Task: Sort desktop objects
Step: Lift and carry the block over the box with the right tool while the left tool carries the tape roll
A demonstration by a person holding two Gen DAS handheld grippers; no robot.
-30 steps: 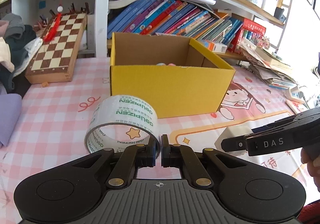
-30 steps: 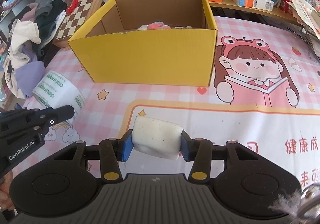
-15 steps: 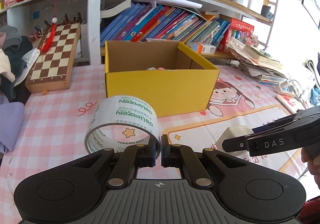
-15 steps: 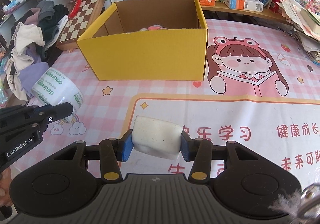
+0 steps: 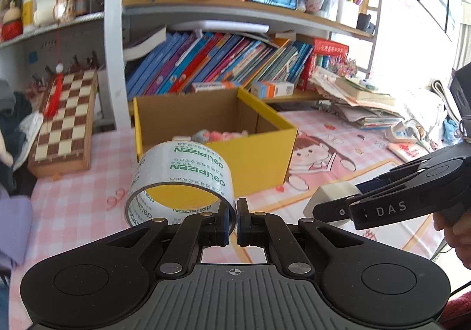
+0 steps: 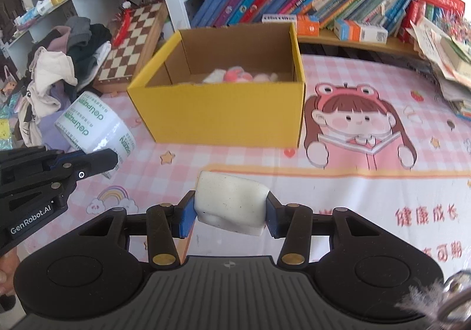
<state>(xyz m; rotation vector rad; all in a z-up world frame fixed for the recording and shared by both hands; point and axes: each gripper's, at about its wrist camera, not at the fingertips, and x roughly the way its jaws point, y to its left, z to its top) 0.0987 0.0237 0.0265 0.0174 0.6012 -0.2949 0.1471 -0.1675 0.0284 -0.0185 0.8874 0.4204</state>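
My left gripper (image 5: 236,219) is shut on the rim of a clear tape roll (image 5: 182,174) with green print, held up in front of an open yellow cardboard box (image 5: 259,159). The roll also shows in the right wrist view (image 6: 94,127), with the left gripper (image 6: 97,163) at the left. My right gripper (image 6: 230,212) is shut on a white block (image 6: 231,202), held above the mat in front of the box (image 6: 223,112). The block also shows in the left wrist view (image 5: 329,200). Pink and white items (image 6: 244,75) lie inside the box.
A chessboard (image 5: 64,121) leans at the back left beside a pile of clothes (image 6: 59,65). Shelves of books (image 5: 220,62) stand behind the box. Stacked papers (image 5: 362,103) lie at the right. A pink cartoon mat (image 6: 368,168) covers the table.
Both grippers have risen and tilted with their loads, so the box interior shows more. The tape roll now sits higher, overlapping the box front. Both grips are unchanged.
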